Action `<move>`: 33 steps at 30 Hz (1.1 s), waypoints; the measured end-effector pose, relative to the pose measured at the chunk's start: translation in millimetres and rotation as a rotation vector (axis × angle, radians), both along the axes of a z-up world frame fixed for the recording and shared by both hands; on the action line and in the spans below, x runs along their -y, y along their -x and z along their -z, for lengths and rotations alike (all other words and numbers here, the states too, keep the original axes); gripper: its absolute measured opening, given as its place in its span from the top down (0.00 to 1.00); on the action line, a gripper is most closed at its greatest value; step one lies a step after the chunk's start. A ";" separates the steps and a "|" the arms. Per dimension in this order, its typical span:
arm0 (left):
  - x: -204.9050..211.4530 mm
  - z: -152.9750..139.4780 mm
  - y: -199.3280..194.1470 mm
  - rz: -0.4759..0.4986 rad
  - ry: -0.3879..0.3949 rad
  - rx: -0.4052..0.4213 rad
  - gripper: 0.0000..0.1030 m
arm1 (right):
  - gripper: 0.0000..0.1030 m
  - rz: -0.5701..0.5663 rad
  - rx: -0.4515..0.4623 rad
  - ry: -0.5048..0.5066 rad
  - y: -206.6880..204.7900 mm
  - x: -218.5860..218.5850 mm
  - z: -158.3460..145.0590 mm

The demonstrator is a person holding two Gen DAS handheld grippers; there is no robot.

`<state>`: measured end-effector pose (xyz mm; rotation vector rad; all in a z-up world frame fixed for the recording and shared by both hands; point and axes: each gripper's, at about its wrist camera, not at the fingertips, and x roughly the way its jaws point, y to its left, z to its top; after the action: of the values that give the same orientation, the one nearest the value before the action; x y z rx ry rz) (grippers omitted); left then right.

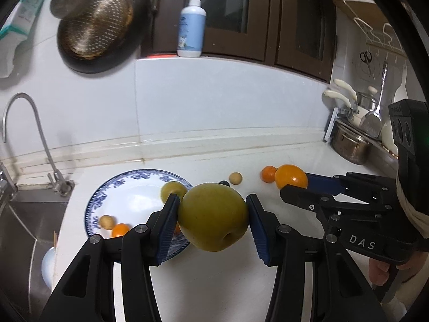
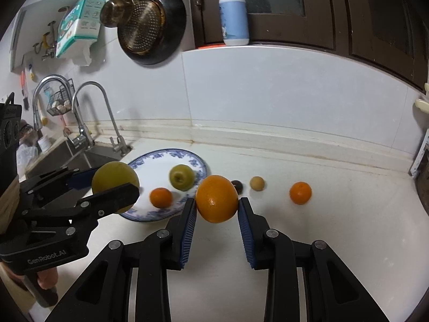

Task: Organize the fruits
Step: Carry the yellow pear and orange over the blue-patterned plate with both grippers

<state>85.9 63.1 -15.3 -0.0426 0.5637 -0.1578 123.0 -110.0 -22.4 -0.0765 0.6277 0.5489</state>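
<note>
A large green-yellow apple (image 1: 213, 216) is clamped between the blue pads of the left gripper (image 1: 213, 218) and is held clear of the counter, over the near right edge of the blue-patterned plate (image 1: 93, 201); a large orange (image 2: 216, 199) is clamped in the same way by the right gripper (image 2: 216, 204), above the counter just right of that plate. The carrying step is judged to be in hand, with both fruits lifted and neither yet set down; what seems called for next is that each fruit be brought over bare plate and lowered before the pads are parted, one gripper at a time, since the two stand close side by side.

On the plate a smaller green apple (image 2: 181, 177), a small tangerine (image 2: 161, 198) and a small tan fruit (image 1: 106, 222) are already seated, so free room is mostly at the plate's middle and far left; a round fruit set down near the rim could be expected to roll off. Still on the counter are another tan fruit (image 2: 257, 183), a dark round fruit (image 2: 237, 186) half hidden behind the orange, and a further tangerine (image 2: 300, 193) well to the right. Beyond the plate a tap (image 1: 32, 139) and sink (image 1: 24, 230) are seen; a soap bottle (image 2: 233, 17) stands on the ledge above, clear of the work.
</note>
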 end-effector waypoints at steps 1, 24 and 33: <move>-3.9 -1.1 2.3 -0.006 0.001 0.002 0.52 | 0.68 0.000 0.004 0.001 2.5 -3.3 -1.3; -74.9 -1.1 8.7 -0.113 -0.038 0.003 0.52 | 0.68 -0.077 0.023 0.019 0.1 -81.6 -7.9; -100.1 9.5 -17.6 -0.124 -0.047 -0.060 0.52 | 0.68 -0.112 0.006 0.053 -23.7 -114.8 0.0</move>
<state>103.4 163.2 -24.8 -0.0363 0.6226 -0.0222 146.7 4.9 -22.4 -0.1639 0.6350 0.6405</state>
